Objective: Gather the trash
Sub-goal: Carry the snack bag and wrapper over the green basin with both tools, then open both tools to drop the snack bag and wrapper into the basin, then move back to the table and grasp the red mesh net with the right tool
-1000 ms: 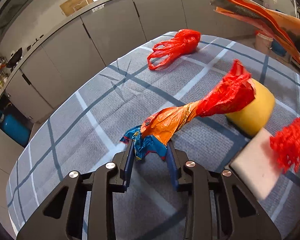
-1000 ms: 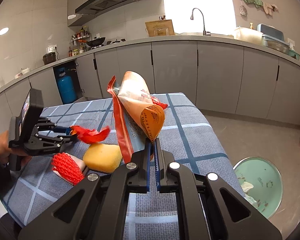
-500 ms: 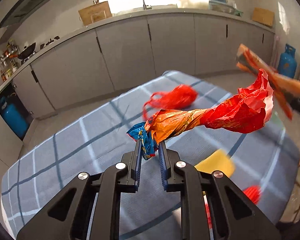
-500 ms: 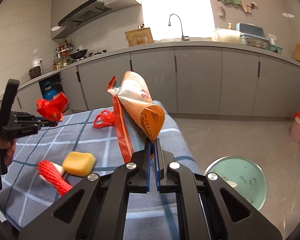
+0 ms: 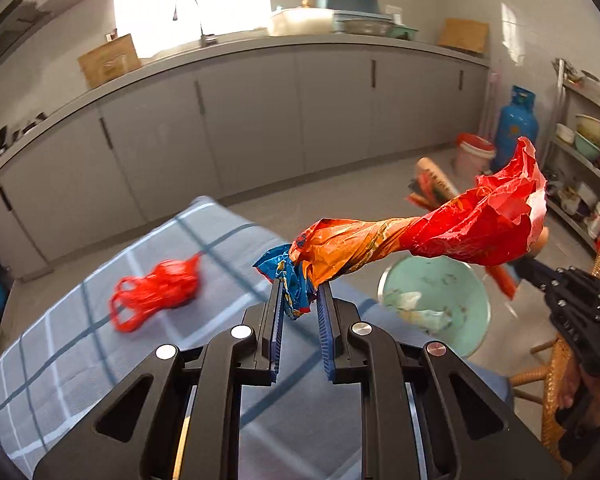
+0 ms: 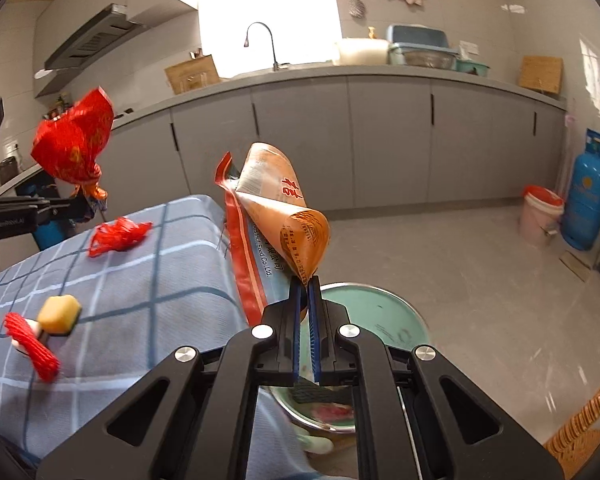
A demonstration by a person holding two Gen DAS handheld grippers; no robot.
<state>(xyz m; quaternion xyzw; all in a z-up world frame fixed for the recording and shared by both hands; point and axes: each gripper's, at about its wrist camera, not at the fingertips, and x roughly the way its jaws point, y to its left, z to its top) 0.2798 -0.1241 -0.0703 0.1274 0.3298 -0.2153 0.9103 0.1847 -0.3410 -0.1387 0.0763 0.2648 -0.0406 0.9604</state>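
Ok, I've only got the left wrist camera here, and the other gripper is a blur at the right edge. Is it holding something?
Observer: Yes. The right wrist view shows the right gripper shut on a curled orange snack bag with printed text.
Operator: Where's the bin from there?
Observer: The green bin stands on the floor just under and past that gripper's fingers, beside the edge of the table.
Operator: Anything else on the table besides the red plastic bag?
Observer: Yes, a yellow sponge and a red foam net lie side by side near the left edge of that view.
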